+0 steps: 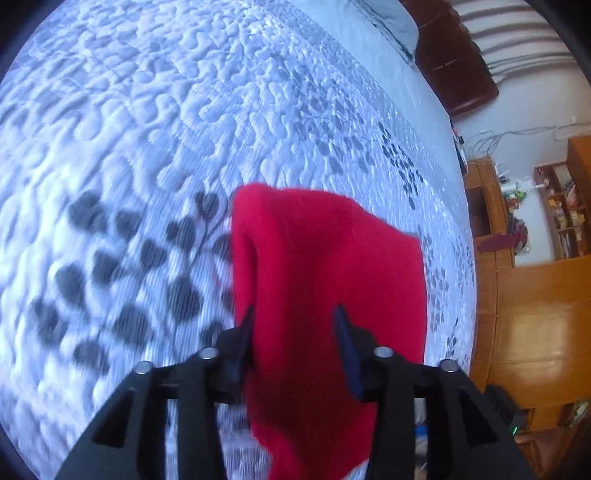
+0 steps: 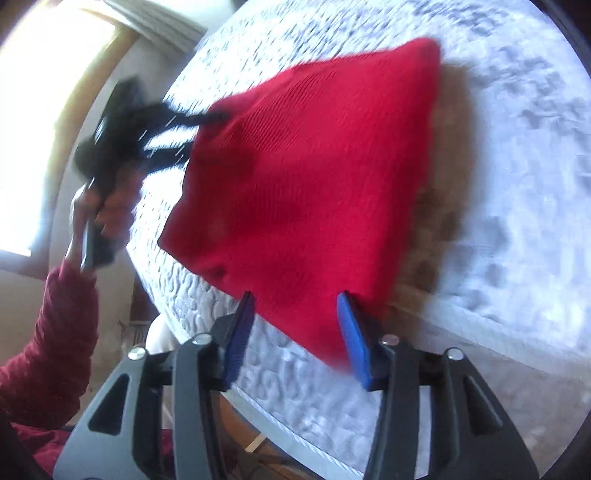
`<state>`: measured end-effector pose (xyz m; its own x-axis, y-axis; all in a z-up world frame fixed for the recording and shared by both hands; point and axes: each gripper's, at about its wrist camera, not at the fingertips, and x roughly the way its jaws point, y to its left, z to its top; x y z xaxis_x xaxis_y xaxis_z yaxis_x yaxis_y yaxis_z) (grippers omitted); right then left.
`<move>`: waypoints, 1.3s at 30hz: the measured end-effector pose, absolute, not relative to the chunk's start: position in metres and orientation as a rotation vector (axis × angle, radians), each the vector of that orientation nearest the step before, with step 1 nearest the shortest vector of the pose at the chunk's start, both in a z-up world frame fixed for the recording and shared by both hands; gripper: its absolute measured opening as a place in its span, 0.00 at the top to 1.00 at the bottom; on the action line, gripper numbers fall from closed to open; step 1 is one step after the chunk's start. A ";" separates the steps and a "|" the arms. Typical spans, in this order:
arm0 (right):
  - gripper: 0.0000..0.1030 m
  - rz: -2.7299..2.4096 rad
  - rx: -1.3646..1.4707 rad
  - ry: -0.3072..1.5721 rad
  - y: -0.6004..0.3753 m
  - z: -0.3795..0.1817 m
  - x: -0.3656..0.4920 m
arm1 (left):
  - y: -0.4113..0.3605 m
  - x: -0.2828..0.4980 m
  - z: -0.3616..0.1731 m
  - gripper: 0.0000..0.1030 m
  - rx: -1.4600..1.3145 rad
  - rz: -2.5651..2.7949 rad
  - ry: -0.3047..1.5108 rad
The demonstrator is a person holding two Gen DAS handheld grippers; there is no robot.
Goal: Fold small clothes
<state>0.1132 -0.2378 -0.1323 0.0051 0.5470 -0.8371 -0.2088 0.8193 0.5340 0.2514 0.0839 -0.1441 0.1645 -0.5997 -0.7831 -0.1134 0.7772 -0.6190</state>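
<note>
A red knitted garment [image 2: 303,192] lies on the bed's white quilted bedspread [image 2: 509,155], close to the bed's near edge, and its rear corner reaches farther in over the bed. Its weave shows as fine ribs, and a soft shadow falls on the bedspread along its right side. In the left wrist view the same red knit [image 1: 325,280] runs lengthwise between the fingers, with a rounded fold along its left side, over a grey leaf print [image 1: 122,273] on the bedspread.

The right tongs [image 2: 295,302] stand wide open, with blue pads [image 2: 352,339] to either side of the garment's near corner; the cloth sits in the gap, but neither pad presses on it. The left tongs [image 1: 293,314] are also spread, and the red knit passes between their fingers; whether either finger is touching the cloth cannot be told through the blur. In the right wrist view the left tongs appear as a blurred black shape at the garment's far left edge, with a hand below them and a dark red knitted sleeve [image 2: 55,332].

Beyond the bed's far side stand a wooden cabinet [image 1: 532,302] and open shelves [image 1: 565,214] with small things on them, and a grey-blue pillow [image 1: 391,22] lies at the head of the bed.
</note>
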 end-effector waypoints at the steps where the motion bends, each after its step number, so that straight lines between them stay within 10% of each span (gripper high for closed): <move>1: 0.44 0.577 0.281 1.444 -0.245 -0.126 0.112 | 0.084 0.243 -0.139 0.47 -0.616 -0.376 1.392; 11: 0.42 0.476 0.415 1.569 -0.254 -0.152 0.101 | 0.048 0.155 -0.129 0.45 -0.493 -0.426 1.488; 15: 0.81 0.491 0.490 1.602 -0.245 -0.172 0.104 | 0.041 0.149 -0.134 0.59 -0.439 -0.402 1.497; 20: 0.87 0.504 0.566 1.563 -0.273 -0.159 0.102 | 0.042 0.141 -0.127 0.77 -0.422 -0.389 1.482; 39: 0.33 0.449 0.525 1.584 -0.273 -0.147 0.107 | 0.019 0.126 -0.142 0.42 -0.324 -0.358 1.552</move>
<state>0.1070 -0.2733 -0.1474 -0.0497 0.5788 -0.8140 0.0660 0.8151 0.5756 0.1262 0.0188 -0.1417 -0.0125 -0.4205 -0.9072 0.0192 0.9070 -0.4207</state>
